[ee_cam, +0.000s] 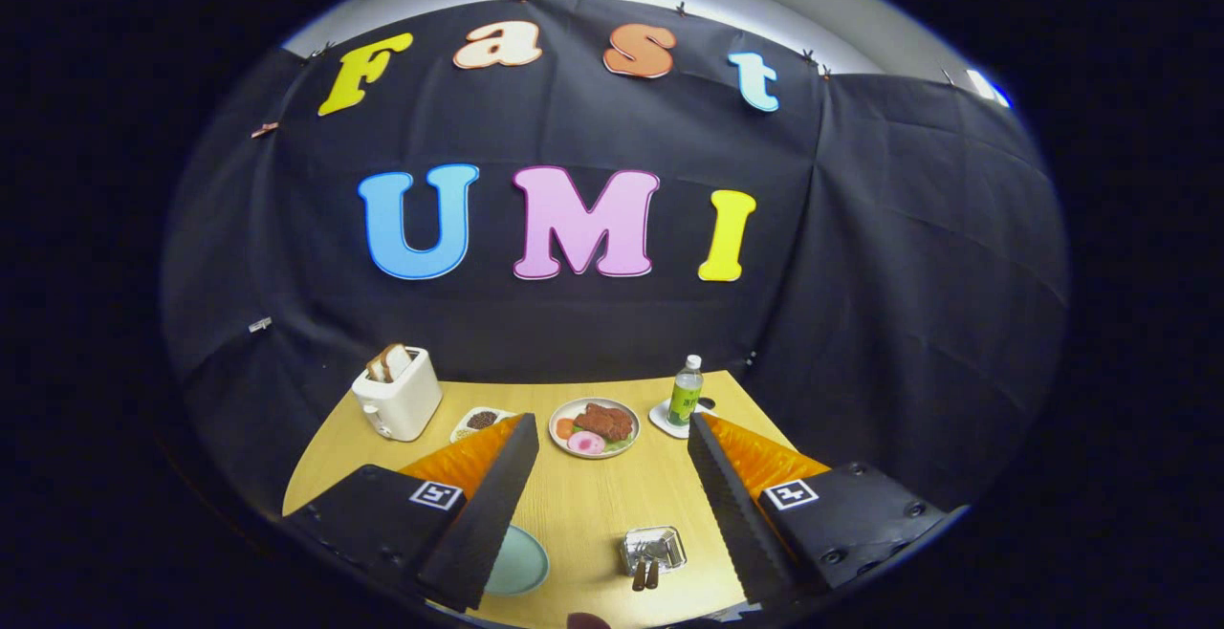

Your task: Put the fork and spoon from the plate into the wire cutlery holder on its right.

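A: Nearest on the surface (583, 505)?
B: Tongs (612, 438) apart, empty; between them one holder (652, 549) with two handles, left one plate (517, 562).
A: Beyond?
B: One food plate (594, 426), dish (479, 422), toaster (397, 393), bottle (685, 391).

The desk (583, 505) has a light wooden top and stands in front of the black cloth wall. At its far left there is a white toaster (399, 396) with slices of bread in its slots. Next to it lies a small white dish (478, 422) with dark grains. In the far middle there is a round plate of food (594, 426) with meat and vegetables. To the right of it a green bottle (685, 393) stands upright on a white coaster (666, 420). At the near side, a pale green plate (517, 562) lies on the left, and a wire cutlery holder (652, 549) sits well apart on its right, with two brown handles (645, 575) pointing out of it.
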Motion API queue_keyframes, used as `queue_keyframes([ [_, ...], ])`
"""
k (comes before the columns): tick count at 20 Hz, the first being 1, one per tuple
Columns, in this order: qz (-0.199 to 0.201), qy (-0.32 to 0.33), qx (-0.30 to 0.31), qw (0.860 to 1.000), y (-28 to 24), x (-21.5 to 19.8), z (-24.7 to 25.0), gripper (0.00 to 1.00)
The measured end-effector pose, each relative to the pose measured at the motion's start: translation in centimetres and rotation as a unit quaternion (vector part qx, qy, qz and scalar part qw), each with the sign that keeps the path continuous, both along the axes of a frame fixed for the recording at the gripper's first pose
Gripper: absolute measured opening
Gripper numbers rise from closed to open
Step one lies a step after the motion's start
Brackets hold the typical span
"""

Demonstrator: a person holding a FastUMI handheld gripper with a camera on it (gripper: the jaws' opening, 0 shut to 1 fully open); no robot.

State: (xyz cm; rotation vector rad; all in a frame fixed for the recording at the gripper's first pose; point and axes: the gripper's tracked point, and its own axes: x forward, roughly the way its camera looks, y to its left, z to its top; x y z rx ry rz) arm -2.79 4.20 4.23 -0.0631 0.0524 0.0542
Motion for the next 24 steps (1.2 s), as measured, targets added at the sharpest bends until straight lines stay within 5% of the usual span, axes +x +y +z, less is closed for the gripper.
queue_keyframes([
  [24,0.057,0.021,-0.024,0.998,1.8,0.3,-1.5,0.98],
])
